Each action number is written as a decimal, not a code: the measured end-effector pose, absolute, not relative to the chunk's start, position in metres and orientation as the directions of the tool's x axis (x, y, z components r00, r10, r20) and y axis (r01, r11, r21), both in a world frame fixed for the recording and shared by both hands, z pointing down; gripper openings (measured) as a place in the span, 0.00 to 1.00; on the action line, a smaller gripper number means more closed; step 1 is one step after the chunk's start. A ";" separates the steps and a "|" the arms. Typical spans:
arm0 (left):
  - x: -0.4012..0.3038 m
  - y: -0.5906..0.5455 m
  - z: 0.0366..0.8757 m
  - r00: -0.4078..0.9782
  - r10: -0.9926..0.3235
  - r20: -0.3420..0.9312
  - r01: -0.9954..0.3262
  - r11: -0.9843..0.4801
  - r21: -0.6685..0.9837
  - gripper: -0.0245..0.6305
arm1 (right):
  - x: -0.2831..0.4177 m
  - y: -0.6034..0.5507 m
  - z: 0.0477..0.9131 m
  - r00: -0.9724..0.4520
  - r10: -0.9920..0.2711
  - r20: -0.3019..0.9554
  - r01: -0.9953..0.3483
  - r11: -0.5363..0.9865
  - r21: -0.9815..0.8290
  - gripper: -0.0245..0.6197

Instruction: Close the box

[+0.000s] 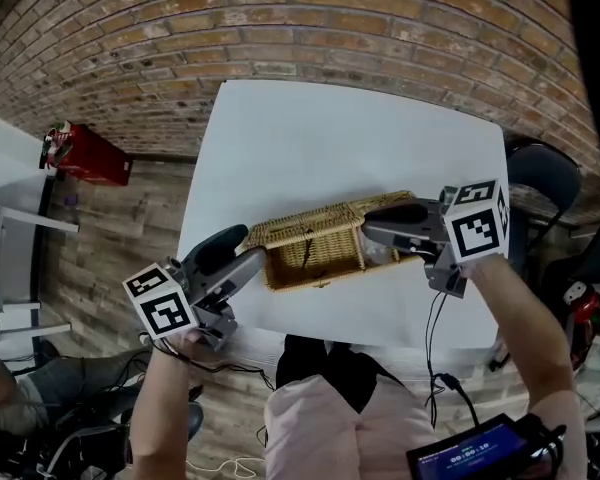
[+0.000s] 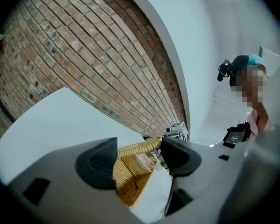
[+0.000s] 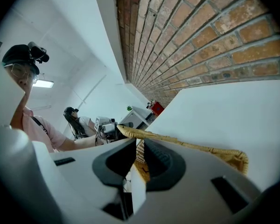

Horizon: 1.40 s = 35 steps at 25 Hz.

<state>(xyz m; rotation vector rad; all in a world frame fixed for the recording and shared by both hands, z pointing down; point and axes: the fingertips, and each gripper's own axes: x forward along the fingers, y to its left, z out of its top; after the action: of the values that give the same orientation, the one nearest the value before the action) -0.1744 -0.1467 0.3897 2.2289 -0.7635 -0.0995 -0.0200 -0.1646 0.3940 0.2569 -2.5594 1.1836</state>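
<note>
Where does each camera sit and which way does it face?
Head view: on the person's head, looking steeply down at wicker box and white table; left gripper, right gripper, forearms show.
Left gripper view: on that gripper, along its fingers toward the box; brick wall beyond.
Right gripper view: likewise, from the opposite end.
All share the box.

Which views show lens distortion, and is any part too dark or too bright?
Head view: the brick wall bows strongly, the corners go dark, and the white table is evenly lit. Left gripper view: the brick courses curve too, with a black rim around the frame. Right gripper view: the bricks stay sharp; a ceiling lamp glares.
</note>
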 end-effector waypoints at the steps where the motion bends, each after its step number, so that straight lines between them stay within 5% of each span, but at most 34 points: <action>1: -0.174 -0.143 0.390 0.814 -0.558 0.162 -0.501 -0.533 0.682 0.48 | -0.020 -0.162 0.395 -0.936 -0.032 0.351 -0.288 0.642 -0.710 0.12; 35: -0.188 -0.058 0.413 0.684 -0.713 0.153 -0.663 -0.520 0.538 0.48 | -0.019 -0.112 0.439 -0.889 0.005 0.458 -0.339 0.666 -0.664 0.10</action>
<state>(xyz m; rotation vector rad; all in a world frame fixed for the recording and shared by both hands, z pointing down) -0.1877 -0.0577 0.4134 2.3239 -1.0544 -0.1156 -0.0186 -0.1120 0.4392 0.2613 -2.4576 1.1011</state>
